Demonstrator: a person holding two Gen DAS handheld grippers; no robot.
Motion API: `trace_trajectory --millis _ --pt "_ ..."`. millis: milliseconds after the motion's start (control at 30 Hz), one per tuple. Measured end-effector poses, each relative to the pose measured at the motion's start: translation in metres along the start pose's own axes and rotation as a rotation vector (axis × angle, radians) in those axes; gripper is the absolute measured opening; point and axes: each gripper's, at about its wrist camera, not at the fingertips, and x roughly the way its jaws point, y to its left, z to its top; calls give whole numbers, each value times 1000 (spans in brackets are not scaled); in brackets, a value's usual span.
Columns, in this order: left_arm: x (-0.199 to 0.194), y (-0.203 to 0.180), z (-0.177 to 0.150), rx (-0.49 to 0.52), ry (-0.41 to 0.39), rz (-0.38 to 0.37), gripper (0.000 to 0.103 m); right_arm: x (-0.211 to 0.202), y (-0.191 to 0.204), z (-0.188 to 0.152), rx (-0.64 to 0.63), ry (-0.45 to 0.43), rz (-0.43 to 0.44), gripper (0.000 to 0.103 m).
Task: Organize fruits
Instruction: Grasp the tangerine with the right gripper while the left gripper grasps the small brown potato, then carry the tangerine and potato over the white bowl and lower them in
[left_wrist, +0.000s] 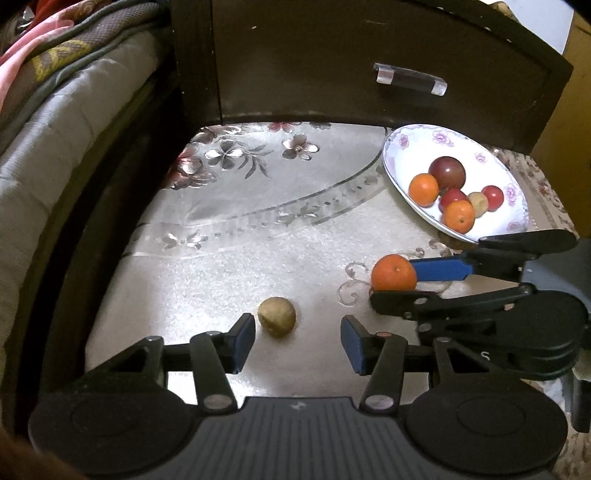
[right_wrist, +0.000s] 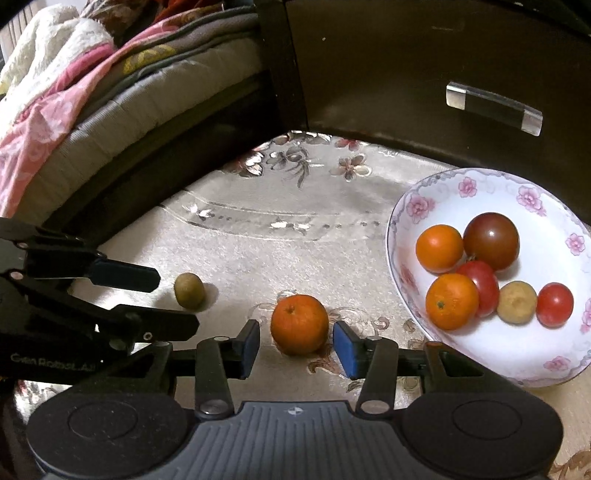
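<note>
Reaching low across the flowered tablecloth (right_wrist: 258, 258), both grippers stand spread, each lined up on one loose fruit. At the bottom centre of the right wrist view, the right gripper (right_wrist: 296, 345) straddles a mandarin (right_wrist: 299, 324); its blue pads (right_wrist: 343, 349) sit just beside the peel on either side, and I cannot tell whether they touch it yet. Nothing is clenched.

At the bottom centre of the left wrist view, the left gripper (left_wrist: 298, 341) is likewise released. A brown kiwi (left_wrist: 276, 316) lies just beyond its fingertips, closer to the left-hand pad than to the right one, and outside the gap.

Farther on, at the right edge of both views, a white bowl with pink flowers (right_wrist: 417, 206) rests on the cloth. It holds two more mandarins, a large dark tomato, two smaller red tomatoes and one pale brown fruit. At the top of the frame stands a dark nightstand drawer (left_wrist: 314, 66) with a clear handle; a bed with a pink blanket (right_wrist: 55, 110) fills the upper left.

By my judgement the step in hand is the grasp of the last two loose fruits, with the gathering mostly done. The next move calls for the right fingers to close gently on the mandarin, which is round and may roll, then lift it toward the bowl. The left gripper needs to advance and shift slightly leftward in its frame to centre the kiwi.
</note>
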Motion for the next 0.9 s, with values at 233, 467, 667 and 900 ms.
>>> trace_trajectory --millis 233,467,667,900 --pt "21 1 1 -1 22 36 58 -7 -3 -3 -11 -5 -15 27" --pt "24 -2 2 21 6 60 42 -29 -7 -10 11 -17 -10 28" --pt "20 -14 -3 56 21 7 33 -50 -13 -21 17 0 -23 28" --pt "11 -48 -17 163 44 -95 33 -81 -12 -40 22 27 -47 28"
